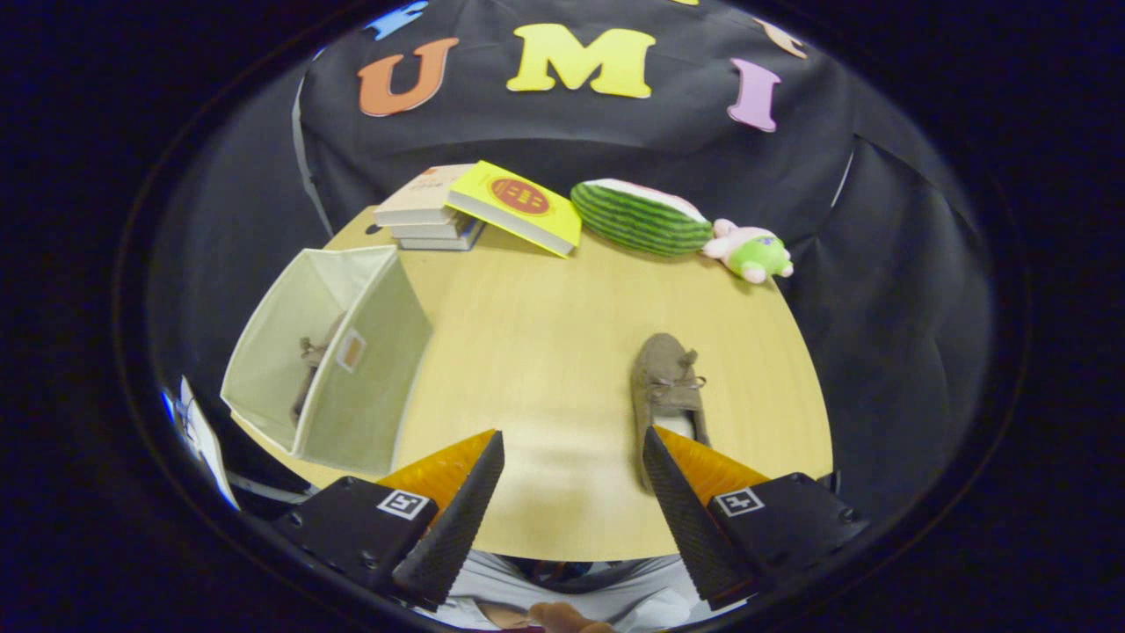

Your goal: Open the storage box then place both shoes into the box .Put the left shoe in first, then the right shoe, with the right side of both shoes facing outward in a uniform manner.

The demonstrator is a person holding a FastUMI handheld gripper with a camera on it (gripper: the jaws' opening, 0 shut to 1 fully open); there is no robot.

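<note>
Tool: fingers spread wide, holding nothing — bare desk shows between them.
Desk: round, pale wood top, reaching from the fingers out to the black cloth wall.
Storage box: pale fabric, open at the top, near the desk's edge at about 10 o'clock from the tool, just beyond the left finger.
Shoe in box: 1 brown laced shoe lies inside the storage box; how it is turned I cannot tell.
Shoe on desk: 1 brown laced shoe at about 1 o'clock, toe pointing away from the tool, its heel end just beside the right fingertip — whether they touch I cannot tell.
Books: a stack at 12 o'clock by the far edge, a yellow one tilted against it.
Watermelon toy: right of the books.
Plush toy: pink and green, just right of the watermelon toy.
</note>
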